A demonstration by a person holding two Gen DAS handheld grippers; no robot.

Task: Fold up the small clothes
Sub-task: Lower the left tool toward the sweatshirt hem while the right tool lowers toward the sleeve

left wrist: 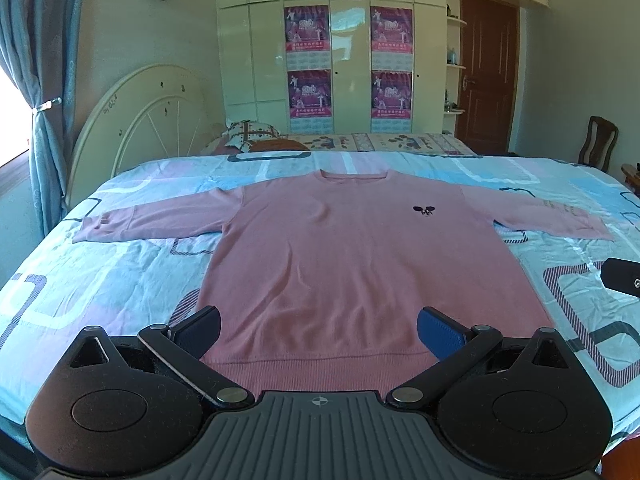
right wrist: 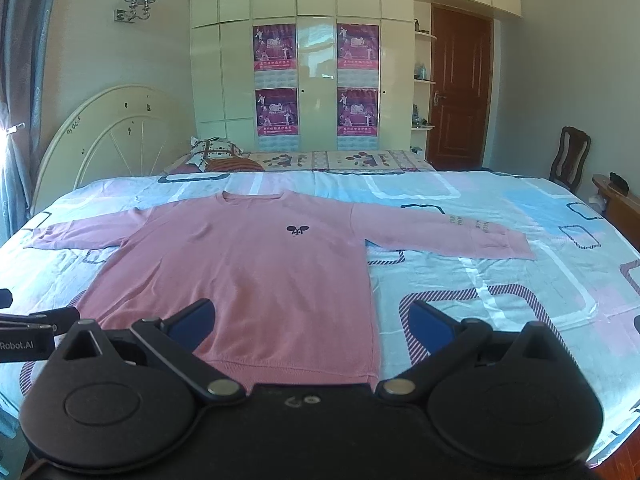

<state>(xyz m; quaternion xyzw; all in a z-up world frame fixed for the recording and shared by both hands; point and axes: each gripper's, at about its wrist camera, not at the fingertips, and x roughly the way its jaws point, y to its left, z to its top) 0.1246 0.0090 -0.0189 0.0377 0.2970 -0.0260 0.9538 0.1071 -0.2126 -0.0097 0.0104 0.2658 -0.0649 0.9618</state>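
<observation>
1. My left hand-held gripper point(left wrist: 319, 330) has its jaws spread wide and holds nothing. Its blue-padded fingers point(left wrist: 439, 331) frame the hem of the pink sweater point(left wrist: 320, 248), which lies straight ahead of it.
2. My right hand-held gripper point(right wrist: 312, 324) is likewise spread wide and empty. The sweater's bottom right corner point(right wrist: 370, 372) sits between its fingers; most of the garment lies ahead and to the left.
3. The sweater lies flat, face up, on the bed point(left wrist: 132, 276), neckline point(left wrist: 354, 176) at the far end, hem nearest me. Both sleeves stretch outward, one to each side. A small dark emblem point(left wrist: 424, 211) marks the chest.
4. From the left wrist view, a piece of the right hand-held gripper shows at the right edge; I cannot tell whether it touches the sheet.
5. The sheet is patterned in blue, pink and white rounded rectangles.
6. Beyond the sweater: a patterned pillow point(left wrist: 252, 136) against a cream arched headboard point(left wrist: 140, 120), then a cream wardrobe point(left wrist: 332, 52) with four magenta posters point(left wrist: 307, 28).
7. Far right, a brown door point(left wrist: 488, 72) and a wooden chair point(left wrist: 598, 142). Far left, blue curtains point(left wrist: 36, 80).
</observation>
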